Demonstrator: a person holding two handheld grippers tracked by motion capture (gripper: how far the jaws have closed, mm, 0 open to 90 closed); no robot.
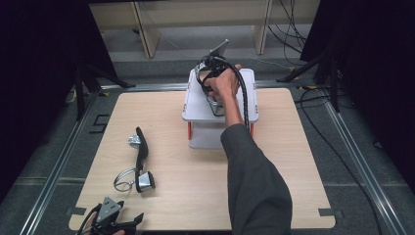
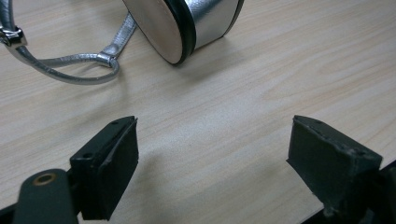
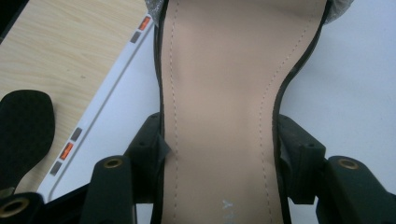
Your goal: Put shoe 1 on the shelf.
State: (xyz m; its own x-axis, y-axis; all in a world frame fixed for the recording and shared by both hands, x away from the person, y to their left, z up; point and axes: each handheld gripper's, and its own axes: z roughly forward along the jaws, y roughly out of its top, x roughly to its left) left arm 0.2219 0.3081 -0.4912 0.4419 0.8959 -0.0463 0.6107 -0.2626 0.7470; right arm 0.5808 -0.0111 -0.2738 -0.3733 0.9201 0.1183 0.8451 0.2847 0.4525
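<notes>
The task's thing is a heeled sandal with a beige stitched insole and thin black edge (image 3: pixel 219 107). In the right gripper view it runs from 6 o'clock to 12 o'clock, its insole facing the camera and narrowing at the waist. A silver textured part shows at the far end, at 1 o'clock. The sandal lies over the top of a white two-tier plastic rack with orange corner posts (image 1: pixel 195 105), which stands toward the far edge of the light wooden table (image 1: pixel 293 147), at 12 o'clock from the table centre in the high view.

The right gripper (image 3: pixel 219 154) has its two black jaws partly spread, one on each side of the insole's waist. Both pads (image 3: pixel 152 144) sit against the black edge of the sandal, pinching it across its width. In the high view the right hand (image 1: pixel 224 83) is above the rack's top tier.

The second sandal, with a black sole, silver block heel and silver strap loop (image 1: pixel 139 164), lies on its side on the table at 8 o'clock from the centre. The left gripper (image 2: pixel 212 154) is near the table's front edge at 7 o'clock, jaws spread wide with only bare tabletop between them; the silver heel (image 2: pixel 187 23) lies beyond them at 12 o'clock, apart from the pads.
</notes>
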